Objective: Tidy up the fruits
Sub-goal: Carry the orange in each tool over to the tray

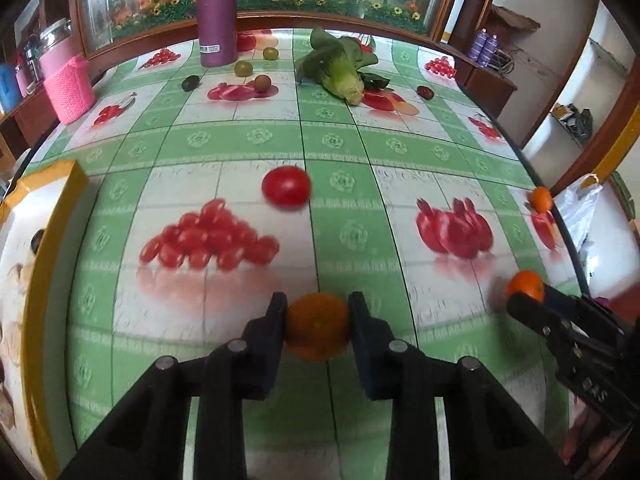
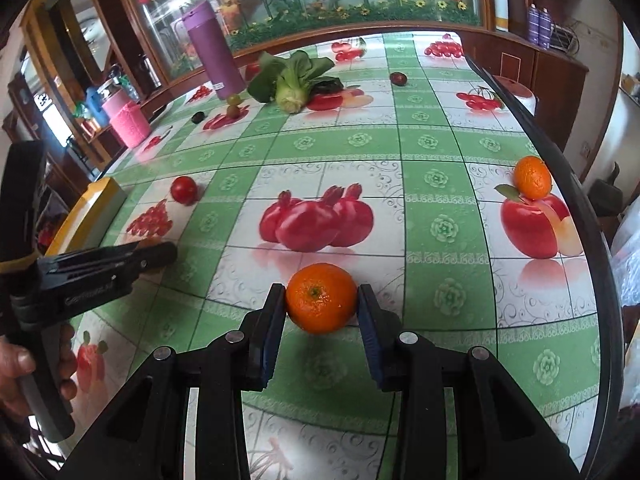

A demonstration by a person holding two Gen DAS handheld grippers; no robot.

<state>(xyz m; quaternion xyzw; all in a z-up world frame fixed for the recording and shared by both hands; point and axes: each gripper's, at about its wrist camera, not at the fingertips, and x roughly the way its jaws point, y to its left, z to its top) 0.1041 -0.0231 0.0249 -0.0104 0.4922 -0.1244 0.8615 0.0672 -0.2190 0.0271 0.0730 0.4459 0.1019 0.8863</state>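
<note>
**Two oranges in my jaws**

While my left jaws [image 1: 318,310] close onto a blurred orange [image 1: 317,326], both pads pressed to its sides, my right jaws [image 2: 322,300] grip a second orange [image 2: 321,298] the same way, stem end facing me. No earlier picture tells me more than that both fruits sit pinched between narrow jaws, just above the counter [image 2: 440,152] with its green-checked, fruit-printed cloth.

A third orange [image 2: 532,178] rests near the counter's right edge, on a printed apple. A red tomato [image 1: 286,188] lies ahead of my left jaws, well apart from them, beside a printed heap of cherry tomatoes. To the left stands a yellow-rimmed box [image 1: 48,184].

Farther back a leafy green vegetable [image 1: 340,68] lies on its side. Near it are several small round fruits: a green one [image 1: 243,68], a brownish one [image 1: 263,82], a dark one [image 1: 191,83] and a dark red one [image 1: 424,91] off to the right. A purple bottle [image 1: 218,12] stands upright at the far edge, and a pink knitted holder [image 1: 72,88] sits beyond the counter's left side. A hand [image 2: 24,364] holds the left tool's handle.
</note>
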